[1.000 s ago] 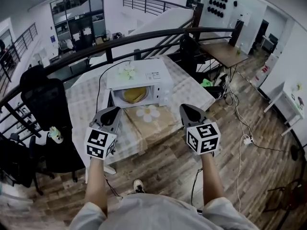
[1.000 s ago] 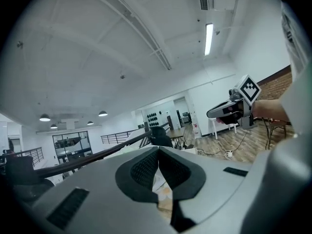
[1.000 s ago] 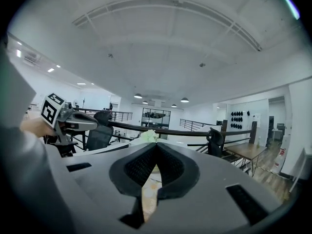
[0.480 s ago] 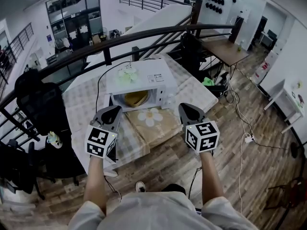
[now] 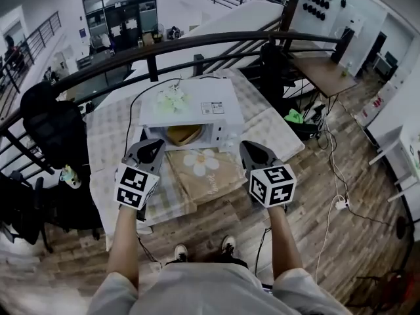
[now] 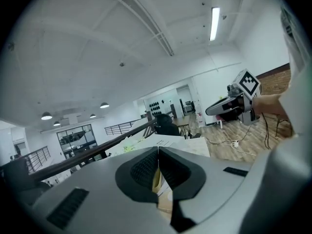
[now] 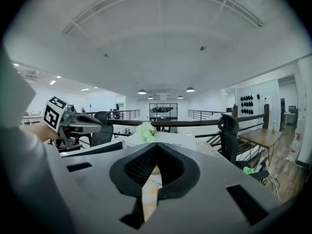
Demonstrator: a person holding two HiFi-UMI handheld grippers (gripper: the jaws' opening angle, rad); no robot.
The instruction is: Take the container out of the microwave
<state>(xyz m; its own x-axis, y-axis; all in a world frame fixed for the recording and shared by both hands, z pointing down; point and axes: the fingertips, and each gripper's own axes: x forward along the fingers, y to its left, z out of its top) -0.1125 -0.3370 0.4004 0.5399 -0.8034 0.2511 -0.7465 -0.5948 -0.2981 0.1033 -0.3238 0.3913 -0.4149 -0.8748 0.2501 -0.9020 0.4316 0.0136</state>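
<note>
While the microwave (image 5: 191, 105) stands open, container (image 5: 184, 134) sits inside.

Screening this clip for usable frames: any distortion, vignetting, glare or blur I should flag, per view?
Head view: heavy fisheye bows the railing; microwave sharp, lower corners smeared. Left gripper view: round black vignette, ceiling light slightly blown out, near jaws soft. Right gripper view: same vignette, even light, no motion blur.
</note>
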